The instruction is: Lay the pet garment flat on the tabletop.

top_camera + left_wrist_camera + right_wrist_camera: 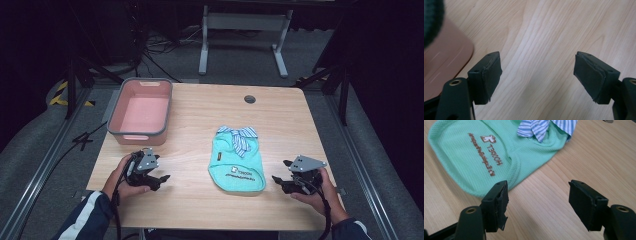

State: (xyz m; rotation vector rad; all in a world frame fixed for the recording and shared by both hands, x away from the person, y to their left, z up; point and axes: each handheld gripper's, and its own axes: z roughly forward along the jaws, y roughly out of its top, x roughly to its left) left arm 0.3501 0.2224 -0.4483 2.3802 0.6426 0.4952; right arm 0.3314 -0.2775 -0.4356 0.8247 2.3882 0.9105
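A small mint-green knitted shirt with a blue-and-white striped collar is laid flat on the light wooden table. It is used here as the landmark. Brown letters can be seen on the shirt in the right gripper view.

The right gripper is held just beside the shirt, at its right edge, low over the table. Its jaws are spread apart and nothing is held between them. In the right gripper view bare wood is seen between the jaws, and the shirt's hem lies just past the left jaw, not touched.

The left gripper is held well apart from the shirt, on its left side. Its jaws are spread apart too, and bare wood is seen between them.

A pink plastic tub with a grey rim is placed far left of the shirt, just behind the left gripper.
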